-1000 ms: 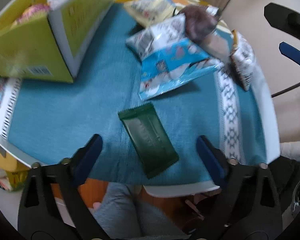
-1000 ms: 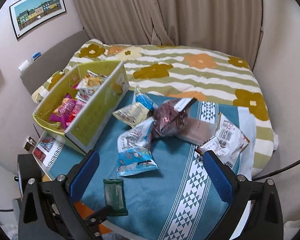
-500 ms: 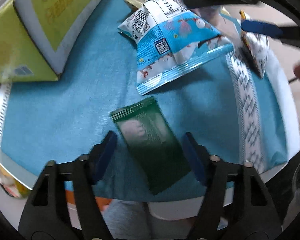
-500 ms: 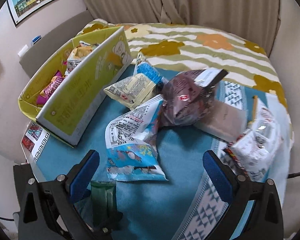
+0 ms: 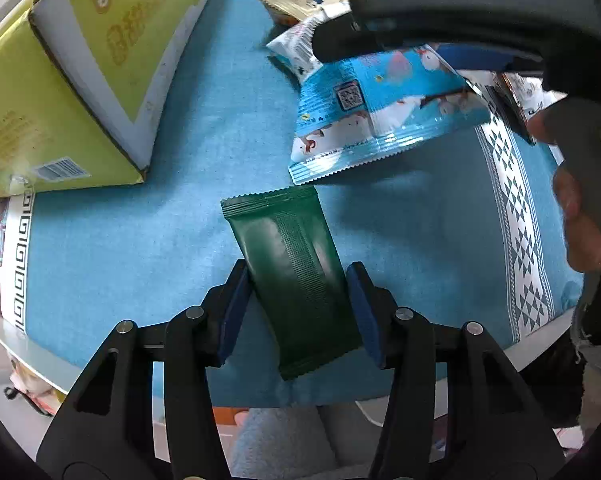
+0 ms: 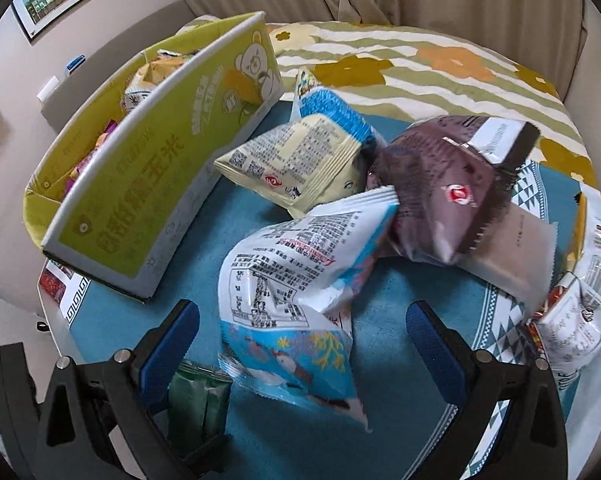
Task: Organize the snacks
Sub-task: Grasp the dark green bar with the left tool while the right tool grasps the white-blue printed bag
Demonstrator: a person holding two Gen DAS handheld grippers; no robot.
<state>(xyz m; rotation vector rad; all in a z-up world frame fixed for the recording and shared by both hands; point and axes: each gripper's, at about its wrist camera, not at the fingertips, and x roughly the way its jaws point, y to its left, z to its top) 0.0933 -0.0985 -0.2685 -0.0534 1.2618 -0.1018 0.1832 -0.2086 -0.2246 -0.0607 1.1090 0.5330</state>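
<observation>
Jaws of the left gripper (image 5: 298, 312) sit either side of the green packet (image 5: 296, 276), low center, seemingly touching it. Right gripper (image 6: 302, 340) jaws are wide apart around the blue bag (image 6: 296, 304), not touching. Yellow box (image 6: 148, 184) upper left.

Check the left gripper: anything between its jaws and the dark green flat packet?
Nothing visible. The left gripper has its jaws on either side of the dark green flat foil packet, which lies flat on the blue cloth. The blue-and-white snack bag lies just beyond the packet's far end, outside the jaws.
</observation>
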